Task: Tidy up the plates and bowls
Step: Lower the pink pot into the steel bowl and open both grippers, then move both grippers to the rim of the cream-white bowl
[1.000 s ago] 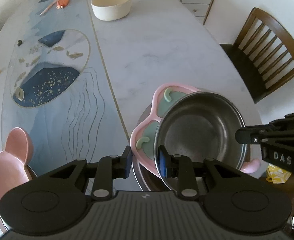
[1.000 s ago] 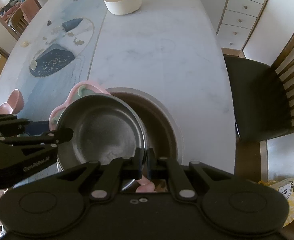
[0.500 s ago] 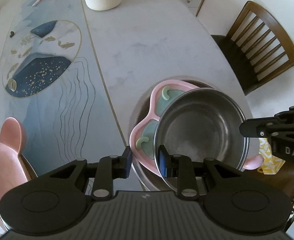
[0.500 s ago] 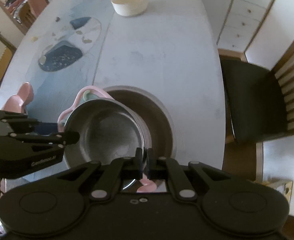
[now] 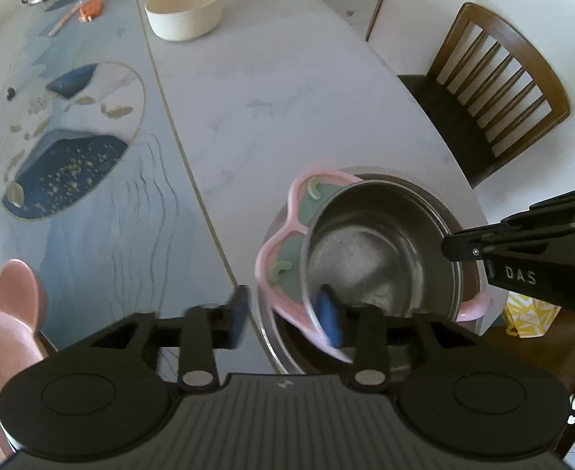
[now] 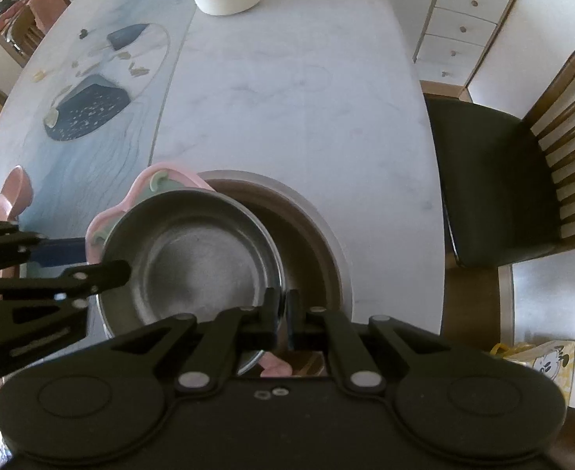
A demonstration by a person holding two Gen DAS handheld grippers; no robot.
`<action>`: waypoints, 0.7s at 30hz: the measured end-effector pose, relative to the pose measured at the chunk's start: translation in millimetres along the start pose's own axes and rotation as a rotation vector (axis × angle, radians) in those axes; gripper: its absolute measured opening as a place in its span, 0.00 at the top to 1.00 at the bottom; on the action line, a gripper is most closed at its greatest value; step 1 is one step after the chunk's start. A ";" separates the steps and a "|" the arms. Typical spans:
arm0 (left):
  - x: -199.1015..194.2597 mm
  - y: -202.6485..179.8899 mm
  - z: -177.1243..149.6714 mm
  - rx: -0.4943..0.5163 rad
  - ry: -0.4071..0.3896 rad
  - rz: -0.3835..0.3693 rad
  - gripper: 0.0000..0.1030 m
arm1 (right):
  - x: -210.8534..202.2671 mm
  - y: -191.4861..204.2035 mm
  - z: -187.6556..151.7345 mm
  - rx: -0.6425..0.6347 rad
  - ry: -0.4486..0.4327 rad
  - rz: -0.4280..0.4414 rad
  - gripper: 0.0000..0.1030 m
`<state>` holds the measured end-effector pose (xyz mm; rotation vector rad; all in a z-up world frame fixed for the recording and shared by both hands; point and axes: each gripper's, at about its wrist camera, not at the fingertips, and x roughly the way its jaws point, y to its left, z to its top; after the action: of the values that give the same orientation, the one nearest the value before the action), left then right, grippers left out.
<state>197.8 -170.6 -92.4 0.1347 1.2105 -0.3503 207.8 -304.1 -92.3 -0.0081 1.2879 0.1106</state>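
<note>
Keep right gripper [image 6: 282, 309] clamped on round steel bowl [image 6: 193, 258], draw just-opened, empty left gripper [image 5: 283, 313] clear, then settle bowl level inside pink divided plate [image 5: 287, 250].

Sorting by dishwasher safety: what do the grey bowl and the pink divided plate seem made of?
Grey bowl: likely stainless steel, brushed, with a bright reflective rim. Pink divided plate: probably silicone or plastic, matte, with soft rounded edges; I cannot tell which.

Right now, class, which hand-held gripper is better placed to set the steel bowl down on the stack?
The right hand-held gripper: it is shut on the steel bowl rim. The left hand-held gripper has just been opening, releasing the rim.
</note>
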 end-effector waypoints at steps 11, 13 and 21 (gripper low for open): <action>-20.6 14.4 -8.7 -0.003 -0.073 0.010 0.37 | -8.0 -3.4 1.4 0.018 -0.038 0.015 0.65; -25.2 14.5 -9.7 -0.002 -0.088 0.010 0.37 | -14.3 -1.1 -0.3 0.008 -0.056 0.019 0.62; -61.6 10.6 -12.8 0.021 -0.185 0.009 0.37 | -49.0 19.6 -9.9 -0.029 -0.133 0.049 0.56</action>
<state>171.0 -145.0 -40.3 0.1229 1.0235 -0.3593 183.2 -289.1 -47.0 0.0055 1.1541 0.1688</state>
